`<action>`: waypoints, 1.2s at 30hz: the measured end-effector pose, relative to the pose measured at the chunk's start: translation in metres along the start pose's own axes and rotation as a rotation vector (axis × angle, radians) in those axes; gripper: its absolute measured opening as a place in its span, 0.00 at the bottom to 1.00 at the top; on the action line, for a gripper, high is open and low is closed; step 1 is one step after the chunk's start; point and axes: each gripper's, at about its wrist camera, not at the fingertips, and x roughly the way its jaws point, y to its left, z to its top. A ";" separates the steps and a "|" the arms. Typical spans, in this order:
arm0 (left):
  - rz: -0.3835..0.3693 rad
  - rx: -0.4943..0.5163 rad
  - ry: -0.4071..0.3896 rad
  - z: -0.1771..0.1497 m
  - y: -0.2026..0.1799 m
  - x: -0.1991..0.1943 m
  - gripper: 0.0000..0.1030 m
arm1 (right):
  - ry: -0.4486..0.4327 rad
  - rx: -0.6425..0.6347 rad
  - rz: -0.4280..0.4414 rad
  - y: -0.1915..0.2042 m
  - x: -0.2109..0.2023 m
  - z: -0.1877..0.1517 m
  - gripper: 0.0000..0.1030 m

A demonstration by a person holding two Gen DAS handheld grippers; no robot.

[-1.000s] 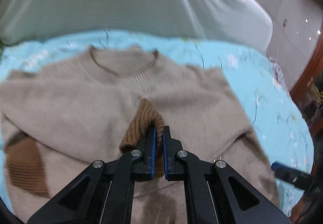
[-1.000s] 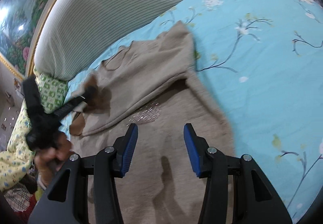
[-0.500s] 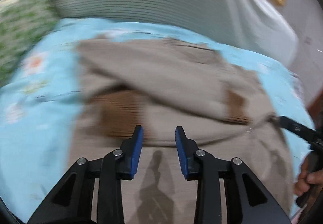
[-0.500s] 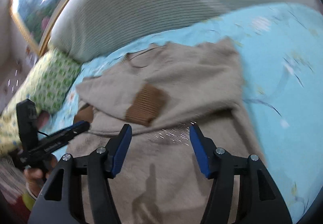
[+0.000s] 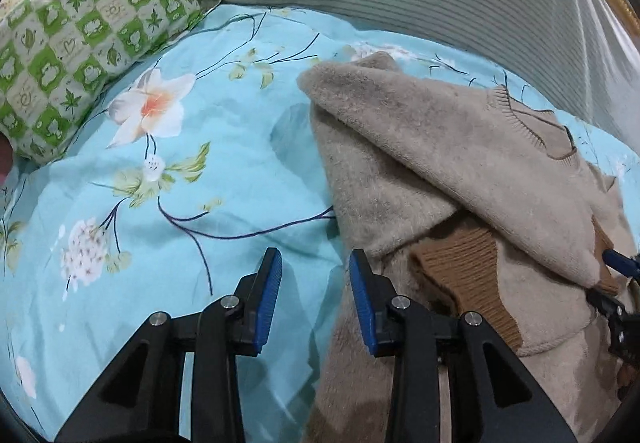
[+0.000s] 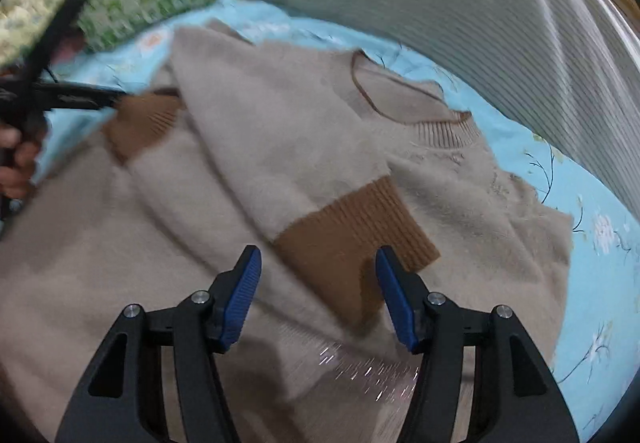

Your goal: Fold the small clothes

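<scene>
Beige fuzzy knit sweater with brown ribbed cuffs lies spread on a bed covered by a light blue floral bedsheet, both sleeves folded in across its chest. Seen from the right wrist, one sleeve runs diagonally down from the far left, and its brown ribbed cuff rests flat on the sweater's front, just beyond the right gripper. That gripper's blue-padded fingers are spread wide and hold nothing; they hover above the sweater's lower body. The ribbed round collar sits at the far side, toward a pale grey-green striped bolster along the head of the bed.

From the left wrist, the left gripper hangs over the sweater's left edge, its jaws apart and empty, one finger above bare bedsheet and the other above the beige knit. A second brown cuff lies just right of it, partly tucked under the folded sleeve. A green-and-cream checked pillow rests at the far left corner of the bed. The right wrist picture is blurred toward its left, where the left gripper and the hand holding it appear.
</scene>
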 end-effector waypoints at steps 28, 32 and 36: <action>-0.051 -0.093 -0.080 0.006 -0.001 -0.015 0.42 | -0.093 1.123 0.649 -0.189 -0.022 -0.047 0.10; -0.019 -0.074 -0.064 0.003 -0.005 -0.010 0.42 | -0.093 1.150 0.620 -0.191 -0.011 -0.050 0.10; -0.038 -0.110 -0.038 0.001 0.002 -0.004 0.43 | -0.021 1.028 0.456 -0.179 -0.001 -0.045 0.14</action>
